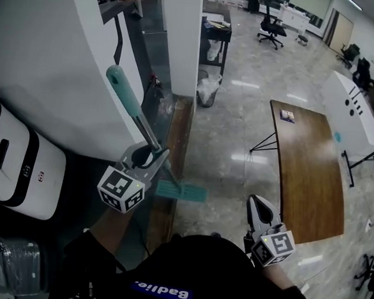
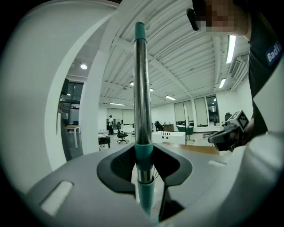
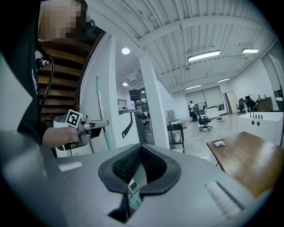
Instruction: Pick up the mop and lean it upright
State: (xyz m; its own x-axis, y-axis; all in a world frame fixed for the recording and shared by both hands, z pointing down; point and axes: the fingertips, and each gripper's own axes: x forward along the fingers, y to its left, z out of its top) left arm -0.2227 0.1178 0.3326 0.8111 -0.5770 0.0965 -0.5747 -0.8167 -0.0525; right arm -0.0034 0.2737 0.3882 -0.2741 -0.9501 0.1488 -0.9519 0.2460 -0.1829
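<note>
The mop stands nearly upright, tilted toward the white wall. Its teal grip [image 1: 123, 87] is up top, and its teal head [image 1: 182, 191] rests on the floor by a wooden sill. My left gripper [image 1: 148, 156] is shut on the mop's metal pole [image 2: 141, 88], low on the shaft where a teal collar [image 2: 144, 153] sits between the pads. In the right gripper view, the left gripper [image 3: 88, 126] and the pole [image 3: 100, 99] show at left. My right gripper [image 1: 257, 209] hangs apart at lower right, shut with nothing in it [image 3: 138, 170].
A white wall [image 1: 60, 58] and a square column [image 1: 181, 39] stand behind the mop, with a glass panel between them. A white appliance [image 1: 14, 162] sits at left. A long wooden table [image 1: 308, 164] stands right. A black rack [image 1: 216, 28] and office chairs [image 1: 271, 25] are farther off.
</note>
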